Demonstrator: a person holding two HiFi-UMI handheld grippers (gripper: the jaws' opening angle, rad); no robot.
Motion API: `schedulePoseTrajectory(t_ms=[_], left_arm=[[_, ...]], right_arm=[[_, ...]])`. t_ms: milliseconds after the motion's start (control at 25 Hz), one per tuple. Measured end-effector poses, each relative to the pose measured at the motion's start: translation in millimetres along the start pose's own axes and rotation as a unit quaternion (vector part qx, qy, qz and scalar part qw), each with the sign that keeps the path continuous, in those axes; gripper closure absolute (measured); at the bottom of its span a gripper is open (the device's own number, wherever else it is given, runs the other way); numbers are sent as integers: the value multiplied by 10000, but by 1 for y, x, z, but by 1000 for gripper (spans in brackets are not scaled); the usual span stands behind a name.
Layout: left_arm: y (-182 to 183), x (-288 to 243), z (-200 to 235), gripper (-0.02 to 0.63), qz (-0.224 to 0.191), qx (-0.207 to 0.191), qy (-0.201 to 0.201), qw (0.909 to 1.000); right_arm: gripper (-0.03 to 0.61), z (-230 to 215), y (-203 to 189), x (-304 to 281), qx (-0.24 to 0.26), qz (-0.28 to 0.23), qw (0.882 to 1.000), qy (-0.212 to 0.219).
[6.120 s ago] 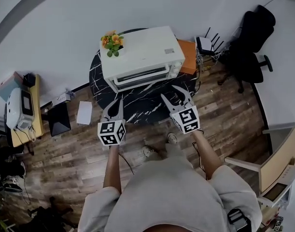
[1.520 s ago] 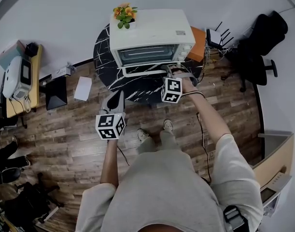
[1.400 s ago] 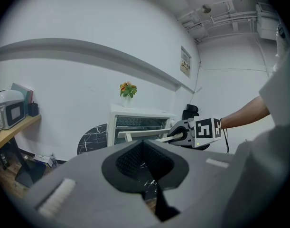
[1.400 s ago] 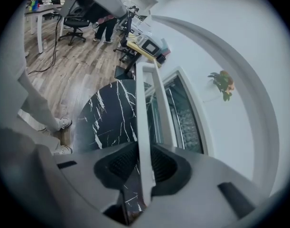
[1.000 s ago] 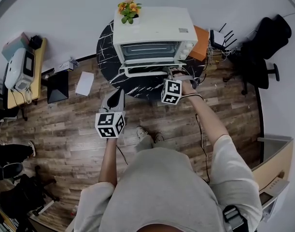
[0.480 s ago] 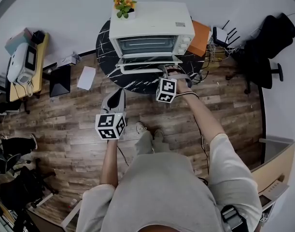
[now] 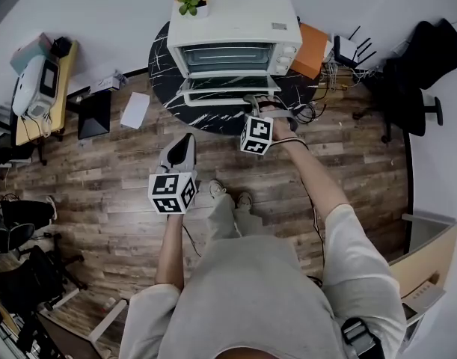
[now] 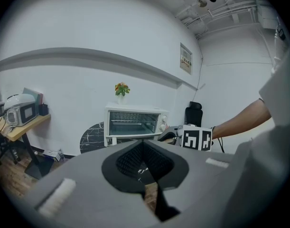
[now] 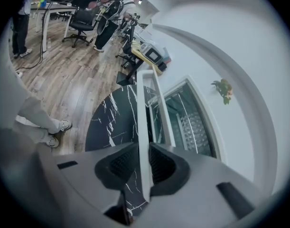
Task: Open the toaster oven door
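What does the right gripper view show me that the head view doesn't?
Only the right gripper view: the right gripper clamped on the white door handle, which runs between its jaws; they have just been closing on it. Only the head view: the left gripper, held back over the wood floor, away from the table. Both: the toaster oven with its door partly lowered, on the black marble table.
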State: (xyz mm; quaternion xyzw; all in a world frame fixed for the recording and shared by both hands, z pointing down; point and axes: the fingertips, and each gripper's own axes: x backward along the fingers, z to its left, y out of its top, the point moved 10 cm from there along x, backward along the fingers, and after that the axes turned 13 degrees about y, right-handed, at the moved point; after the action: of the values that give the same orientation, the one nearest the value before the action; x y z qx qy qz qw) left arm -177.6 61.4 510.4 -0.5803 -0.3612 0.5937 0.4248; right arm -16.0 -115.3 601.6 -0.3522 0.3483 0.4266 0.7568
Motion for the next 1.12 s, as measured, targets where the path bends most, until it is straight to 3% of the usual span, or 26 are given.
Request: schedulePoseTrajectory(t_ms=[520, 1120], left_arm=[[-23, 10, 0, 603, 169, 69, 102, 9998], [-45, -5, 11, 603, 262, 137, -305, 9991]], right_arm=[[500, 28, -3, -15, 43, 6, 10000, 39], [500, 59, -3, -35, 37, 337, 9994, -17]])
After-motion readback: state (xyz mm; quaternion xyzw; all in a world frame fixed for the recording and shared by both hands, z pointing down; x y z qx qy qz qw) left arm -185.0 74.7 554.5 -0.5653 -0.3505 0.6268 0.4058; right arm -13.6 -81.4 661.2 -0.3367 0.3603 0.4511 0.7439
